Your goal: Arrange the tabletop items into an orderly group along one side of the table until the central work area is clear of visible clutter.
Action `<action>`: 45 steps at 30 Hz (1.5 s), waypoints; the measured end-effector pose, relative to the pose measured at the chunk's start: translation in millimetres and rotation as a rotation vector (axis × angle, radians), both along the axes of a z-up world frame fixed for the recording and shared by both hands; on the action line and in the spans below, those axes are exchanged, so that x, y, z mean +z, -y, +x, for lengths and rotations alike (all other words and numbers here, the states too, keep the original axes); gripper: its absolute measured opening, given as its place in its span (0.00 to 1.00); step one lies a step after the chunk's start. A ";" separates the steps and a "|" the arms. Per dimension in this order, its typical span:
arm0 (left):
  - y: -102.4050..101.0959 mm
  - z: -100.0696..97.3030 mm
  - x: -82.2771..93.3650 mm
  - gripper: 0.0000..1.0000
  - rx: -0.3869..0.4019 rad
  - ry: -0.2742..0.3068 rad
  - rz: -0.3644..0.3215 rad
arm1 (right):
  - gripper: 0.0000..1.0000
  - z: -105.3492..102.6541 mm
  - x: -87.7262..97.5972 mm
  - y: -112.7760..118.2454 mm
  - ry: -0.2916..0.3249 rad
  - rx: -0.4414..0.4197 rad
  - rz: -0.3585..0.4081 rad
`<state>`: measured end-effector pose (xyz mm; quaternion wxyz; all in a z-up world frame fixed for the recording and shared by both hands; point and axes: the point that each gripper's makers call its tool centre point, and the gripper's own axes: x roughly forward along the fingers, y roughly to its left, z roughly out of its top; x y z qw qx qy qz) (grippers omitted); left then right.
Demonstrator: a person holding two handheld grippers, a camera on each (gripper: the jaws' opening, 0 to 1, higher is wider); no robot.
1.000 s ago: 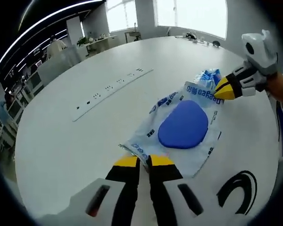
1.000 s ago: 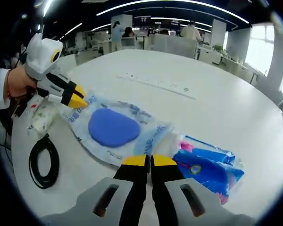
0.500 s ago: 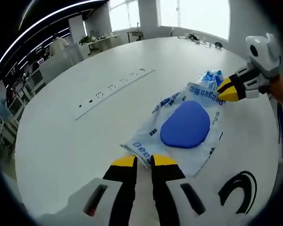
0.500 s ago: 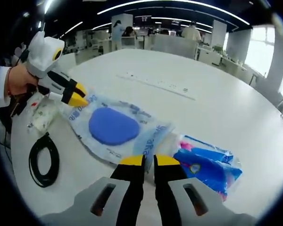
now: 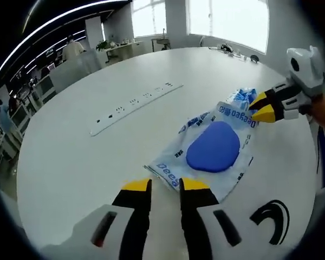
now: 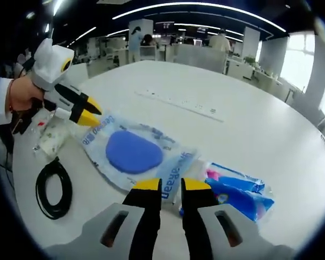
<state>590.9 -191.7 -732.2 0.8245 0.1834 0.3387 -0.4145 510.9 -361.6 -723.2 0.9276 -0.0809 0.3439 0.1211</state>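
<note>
In the left gripper view our left gripper (image 5: 165, 185) stands with its jaws narrowly parted and holding nothing, their tips just short of the near edge of the clear packet (image 5: 206, 157) with the blue pad (image 5: 213, 146) inside. The packet lies flat on the white surface (image 5: 70, 157), its long axis running from our jaws up and away toward the right gripper (image 5: 264, 105), which sits at the far end with its yellow tips slightly apart. A white power strip (image 5: 135, 101) lies well apart on the open surface.

In the right gripper view our right gripper (image 6: 170, 185) is likewise a little open and empty, right at the packet's (image 6: 135, 157) near edge. Here the packet stretches away to the left, toward the left gripper (image 6: 86, 112) and the hand (image 6: 23, 97) holding it. Just beside our jaws to the right lies a blue wrapper (image 6: 238, 194); a black cable coil (image 6: 53, 189) and a small clear bag (image 6: 50, 136) sit near the surface's edge on the left.

We judge that the packet is laid down and let go at both ends. Next we would pick another loose item, likely the blue wrapper, and bring it alongside.
</note>
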 end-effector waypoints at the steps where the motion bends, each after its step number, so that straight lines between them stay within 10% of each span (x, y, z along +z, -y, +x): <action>1: -0.6 0.4 1.2 0.23 0.006 -0.003 -0.006 | 0.13 0.1 0.6 -0.2 0.002 0.000 0.001; 26: -17.4 -0.9 44.2 0.58 0.059 -0.006 -0.142 | 0.36 -3.9 20.1 -2.2 0.028 0.022 0.006; 45: -43.8 -21.5 107.9 0.85 0.051 0.057 -0.297 | 0.48 -7.5 49.9 -6.0 0.066 0.032 0.057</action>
